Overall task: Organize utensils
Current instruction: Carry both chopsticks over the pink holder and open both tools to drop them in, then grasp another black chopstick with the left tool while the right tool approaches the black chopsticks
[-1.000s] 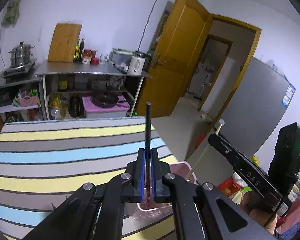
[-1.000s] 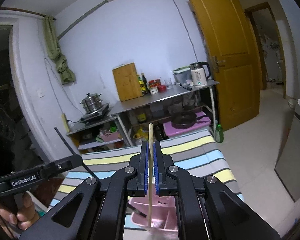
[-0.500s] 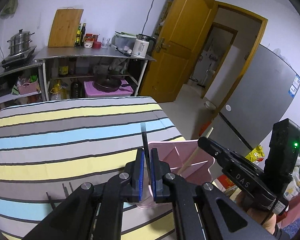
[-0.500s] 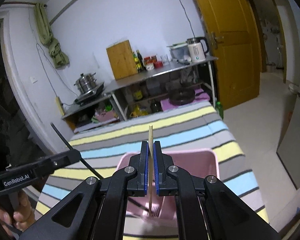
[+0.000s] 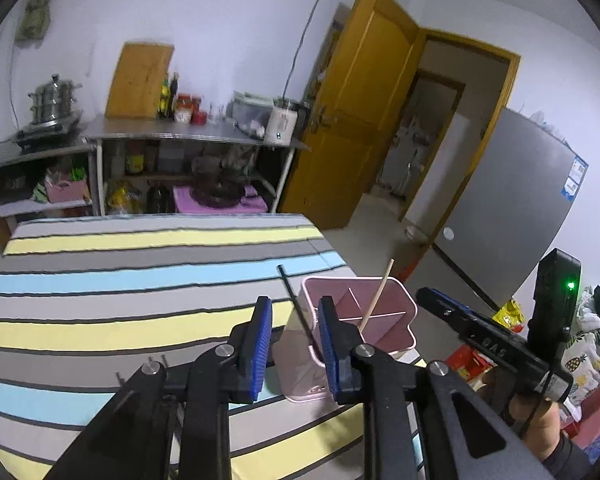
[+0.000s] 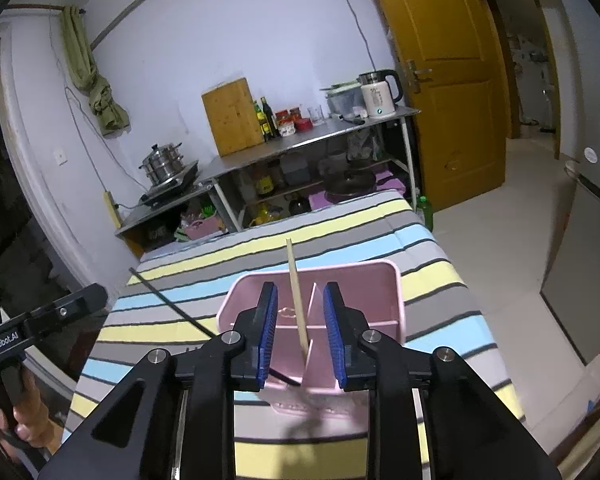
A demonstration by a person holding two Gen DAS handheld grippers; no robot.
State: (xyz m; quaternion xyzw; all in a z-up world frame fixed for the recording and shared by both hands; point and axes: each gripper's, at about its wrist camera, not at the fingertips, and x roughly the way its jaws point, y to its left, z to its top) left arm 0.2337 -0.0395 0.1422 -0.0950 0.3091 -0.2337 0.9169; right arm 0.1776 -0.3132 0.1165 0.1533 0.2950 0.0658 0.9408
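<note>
left gripper (image 5: pixel 294 338) jaws opening, black chopstick (image 5: pixel 296 306) loose between pads, right gripper (image 6: pixel 300 332) jaws opening, wooden chopstick (image 6: pixel 297 300) free, both leaning in pink holder (image 6: pixel 394 300) on striped table (image 6: pixel 340 236), right view alone shows dividers fully

- The left gripper (image 5: pixel 294 334) points forward and slopes downward near the right edge of the table; its jaws are opening, and the blue pads (image 5: pixel 261 340) stand apart with nothing pressed between them.
- The right gripper (image 6: pixel 300 328) slopes downward the same way; its jaws are opening, and the blue pads (image 6: pixel 269 330) press on nothing.
- The left gripper appears at the left of the right wrist view, with a hand (image 6: pixel 24 420) wrapped round its handle.
- The right gripper appears at the right of the left wrist view, with a hand (image 5: pixel 540 424) gripping it from below.
</note>
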